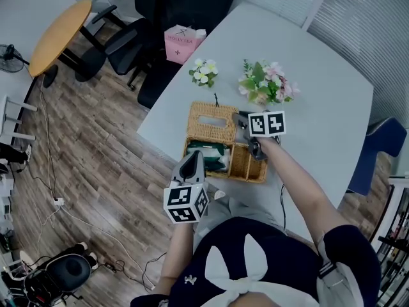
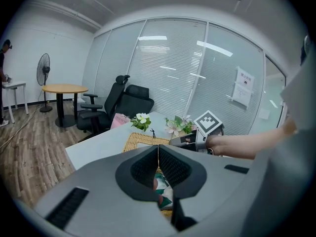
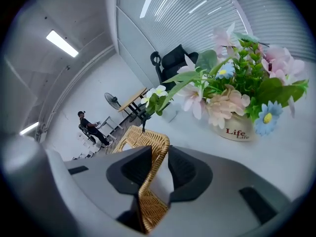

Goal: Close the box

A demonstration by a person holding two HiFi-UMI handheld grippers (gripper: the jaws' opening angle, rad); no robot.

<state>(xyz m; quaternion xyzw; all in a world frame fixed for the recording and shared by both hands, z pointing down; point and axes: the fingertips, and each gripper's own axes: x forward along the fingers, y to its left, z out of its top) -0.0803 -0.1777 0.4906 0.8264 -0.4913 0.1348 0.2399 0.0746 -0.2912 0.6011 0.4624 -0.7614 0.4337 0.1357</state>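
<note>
— Where does the head view sit?
— High over the person, facing steeply down on the white surface (image 1: 319, 94). The wicker box (image 1: 246, 166) lies mid-frame, well below it.
— And the left gripper view?
— Low behind its own fingers (image 2: 175, 168), facing across the surface toward the window blinds (image 2: 168, 73).
— The right gripper view?
— Tilted and very close to the box, facing the pink flowers (image 3: 232, 100) just beyond.
— What do they share?
— All three catch the box, those flowers and the black office chairs (image 1: 185, 5).
</note>
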